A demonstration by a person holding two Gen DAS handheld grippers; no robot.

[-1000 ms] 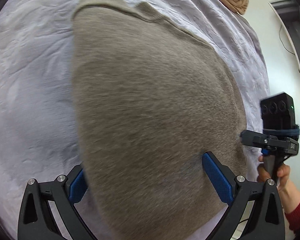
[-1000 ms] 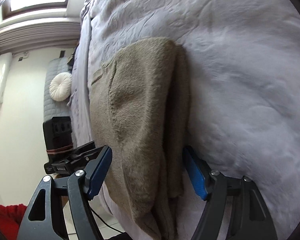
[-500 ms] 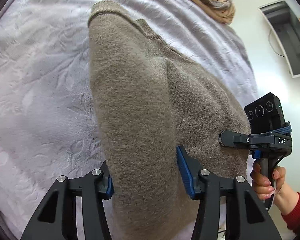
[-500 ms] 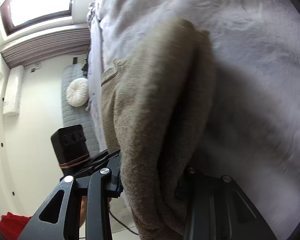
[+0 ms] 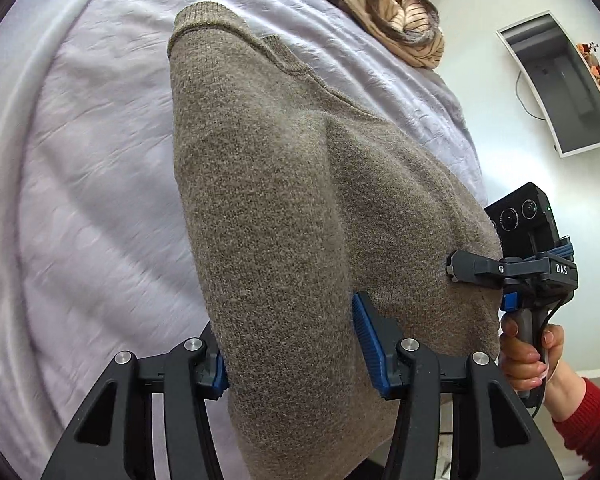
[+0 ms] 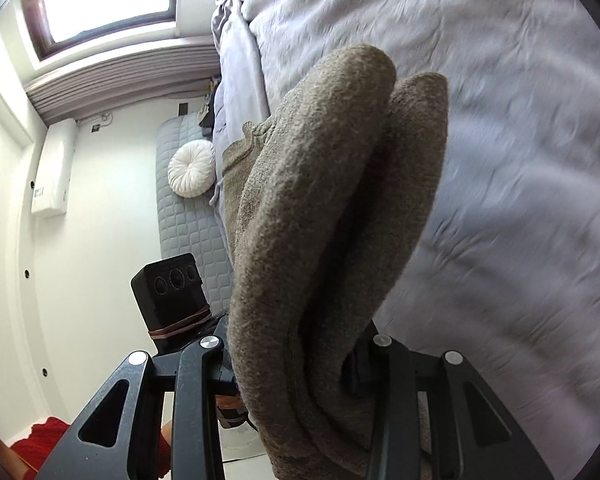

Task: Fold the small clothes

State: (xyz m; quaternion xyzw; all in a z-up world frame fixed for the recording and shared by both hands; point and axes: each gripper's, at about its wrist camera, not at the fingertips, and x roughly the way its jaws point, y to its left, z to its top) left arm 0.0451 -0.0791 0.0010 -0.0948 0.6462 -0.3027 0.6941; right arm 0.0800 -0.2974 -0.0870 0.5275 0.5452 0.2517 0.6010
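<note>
both grippers now clamped, sweater lifted

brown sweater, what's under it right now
The brown sweater lies on the pale bedspread, near edge clamped by the left gripper and right gripper. Whatever lies between its folded layers and beneath it is covered.

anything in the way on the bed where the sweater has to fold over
Nothing visible. Both claws are already clamped on the near edge of the brown sweater, left claw, right claw. The bedspread beyond it lies bare. The only other thing, a striped garment, sits bunched at the bed's far edge, well past the sweater's collar.
</note>
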